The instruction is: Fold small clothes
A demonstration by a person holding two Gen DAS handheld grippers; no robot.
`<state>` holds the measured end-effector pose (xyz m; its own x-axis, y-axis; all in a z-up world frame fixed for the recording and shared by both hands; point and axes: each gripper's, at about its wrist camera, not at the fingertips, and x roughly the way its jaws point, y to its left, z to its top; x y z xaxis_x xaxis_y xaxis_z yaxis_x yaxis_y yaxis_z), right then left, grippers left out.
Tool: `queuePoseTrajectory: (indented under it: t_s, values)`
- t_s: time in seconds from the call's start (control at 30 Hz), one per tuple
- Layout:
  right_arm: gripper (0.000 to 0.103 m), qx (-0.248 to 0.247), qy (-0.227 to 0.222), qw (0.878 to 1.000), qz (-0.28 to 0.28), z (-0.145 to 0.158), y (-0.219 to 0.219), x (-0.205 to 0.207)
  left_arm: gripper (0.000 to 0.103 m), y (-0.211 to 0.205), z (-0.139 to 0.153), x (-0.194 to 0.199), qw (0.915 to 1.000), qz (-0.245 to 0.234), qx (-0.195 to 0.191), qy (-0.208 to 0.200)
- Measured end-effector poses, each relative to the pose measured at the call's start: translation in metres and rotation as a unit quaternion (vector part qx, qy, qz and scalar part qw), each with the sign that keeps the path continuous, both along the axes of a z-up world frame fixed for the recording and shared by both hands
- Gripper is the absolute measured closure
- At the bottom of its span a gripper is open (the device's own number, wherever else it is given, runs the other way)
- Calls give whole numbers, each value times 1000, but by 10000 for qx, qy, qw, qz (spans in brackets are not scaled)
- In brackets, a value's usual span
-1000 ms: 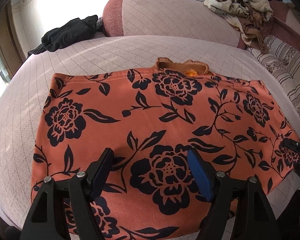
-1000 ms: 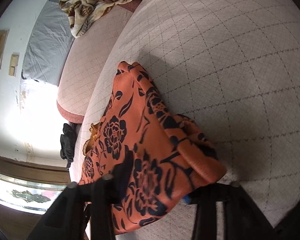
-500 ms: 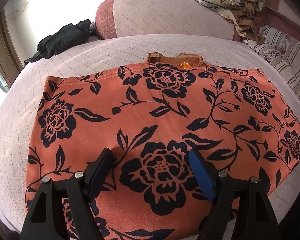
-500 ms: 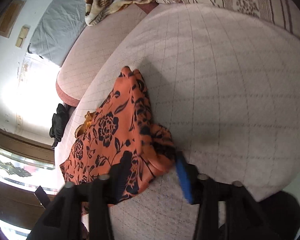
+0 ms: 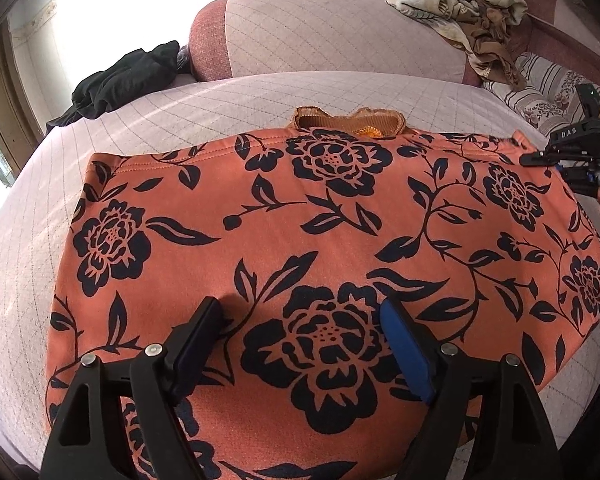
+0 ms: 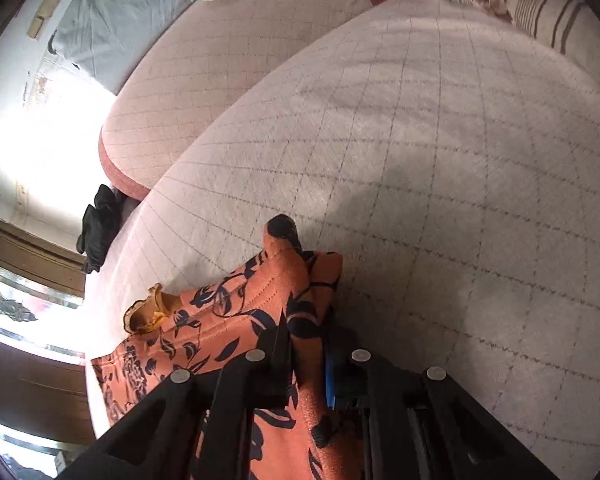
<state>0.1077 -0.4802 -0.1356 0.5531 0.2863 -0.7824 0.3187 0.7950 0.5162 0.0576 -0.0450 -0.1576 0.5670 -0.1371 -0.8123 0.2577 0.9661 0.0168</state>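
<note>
The right tongs (image 6: 306, 354) pinch a corner of the orange floral garment (image 6: 236, 320) on the quilted bed (image 6: 440, 160).

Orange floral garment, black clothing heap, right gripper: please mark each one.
orange floral garment (image 5: 320, 240), left wrist view, bare middle of the spread cloth.
black clothing heap (image 5: 128, 78), left wrist view, centre of heap.
right gripper (image 6: 306, 354), right wrist view, between fingertips pinching cloth.

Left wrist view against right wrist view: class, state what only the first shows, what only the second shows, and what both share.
Only the left wrist view shows the orange floral garment spread nearly whole, the open left tool over it, and the right tool from outside at its far right corner.

Only the right wrist view shows that corner bunched between the right tool's fingers, shut on it.

Both show the garment, its frilled trim, the black clothes and the quilted cover.
</note>
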Motion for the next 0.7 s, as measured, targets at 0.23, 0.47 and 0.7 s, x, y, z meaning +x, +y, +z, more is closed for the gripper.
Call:
queuePoseTrajectory:
  t_s: [0.23,0.47,0.7]
  values:
    - [73,-631,-30,9961,-617,19,-4,-39,21,30,29,-10,9995,271,-137,-109]
    - [64,295,-672,9962,461,59,70,-111,21,91,46,-42,9953,878,-325,-243]
    - [36,871,-267,9958,15,-5,70,-146,21,139,9,-36,9858,1555,-340,537]
